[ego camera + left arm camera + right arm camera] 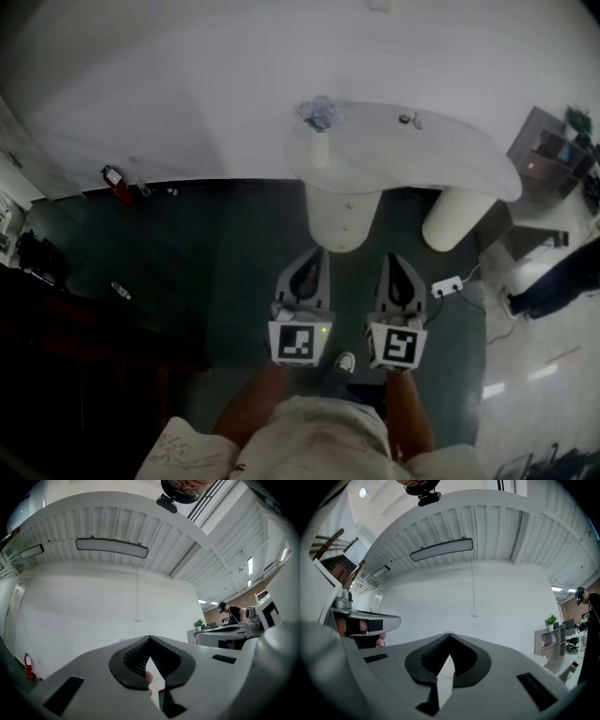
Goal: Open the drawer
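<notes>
Fingers [133, 660] closed, empty, on left gripper [317, 255] and right gripper [394, 257], white table [441, 155] edge ahead

Count:
- 2 tools: left tool [314, 261], right tool [394, 262].
- 1 white surface [441, 155] on 2 round legs [343, 217].
- On the surface: 1 flower vase [320, 120], 1 small dark item [409, 119].
- On the floor: 1 red fire extinguisher [116, 183], 1 clear bottle [120, 291], 1 power strip [448, 284].
- 1 shelf unit [548, 155].
- 1 other person [233, 613], seen in the left gripper view.
</notes>
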`<state>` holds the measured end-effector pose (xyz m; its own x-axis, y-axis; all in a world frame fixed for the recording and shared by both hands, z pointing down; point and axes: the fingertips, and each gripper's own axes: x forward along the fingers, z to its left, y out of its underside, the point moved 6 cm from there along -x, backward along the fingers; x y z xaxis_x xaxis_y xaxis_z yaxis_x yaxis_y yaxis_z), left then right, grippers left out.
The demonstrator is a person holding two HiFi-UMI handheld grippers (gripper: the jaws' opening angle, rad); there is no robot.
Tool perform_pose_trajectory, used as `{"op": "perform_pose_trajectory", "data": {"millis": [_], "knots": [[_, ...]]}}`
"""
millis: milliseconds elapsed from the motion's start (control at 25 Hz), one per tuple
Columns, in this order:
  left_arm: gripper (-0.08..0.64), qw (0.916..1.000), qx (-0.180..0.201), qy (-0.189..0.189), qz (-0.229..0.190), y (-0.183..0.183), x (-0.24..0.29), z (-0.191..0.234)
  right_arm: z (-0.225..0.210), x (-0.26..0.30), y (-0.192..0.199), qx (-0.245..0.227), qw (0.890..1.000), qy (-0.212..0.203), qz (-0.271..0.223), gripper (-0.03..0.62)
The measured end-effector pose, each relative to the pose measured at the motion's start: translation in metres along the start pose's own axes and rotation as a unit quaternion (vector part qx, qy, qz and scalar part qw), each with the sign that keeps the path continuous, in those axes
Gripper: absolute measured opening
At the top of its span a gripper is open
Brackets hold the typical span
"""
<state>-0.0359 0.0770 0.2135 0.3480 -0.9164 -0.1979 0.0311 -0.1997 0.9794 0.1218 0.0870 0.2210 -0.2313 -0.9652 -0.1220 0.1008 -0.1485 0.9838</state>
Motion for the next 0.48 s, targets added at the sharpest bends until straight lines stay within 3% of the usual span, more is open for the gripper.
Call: {"op": "perform_pose_trajectory", "data": {"millis": [240,480], "knots": [[-0.005,0.9999,0.006,-0.012,0.000,0.010,0.070,-0.019,-0.053,0.054,0.016,0.004,1.000,-0.014,0.002,0.000],[-0.005,0.9994,0.017,-0.030,0.009,0.024,0.105,-0.018,-0.074,0.090,0.035,0.010,0.999,-0.028,0.013,0.000]]}}
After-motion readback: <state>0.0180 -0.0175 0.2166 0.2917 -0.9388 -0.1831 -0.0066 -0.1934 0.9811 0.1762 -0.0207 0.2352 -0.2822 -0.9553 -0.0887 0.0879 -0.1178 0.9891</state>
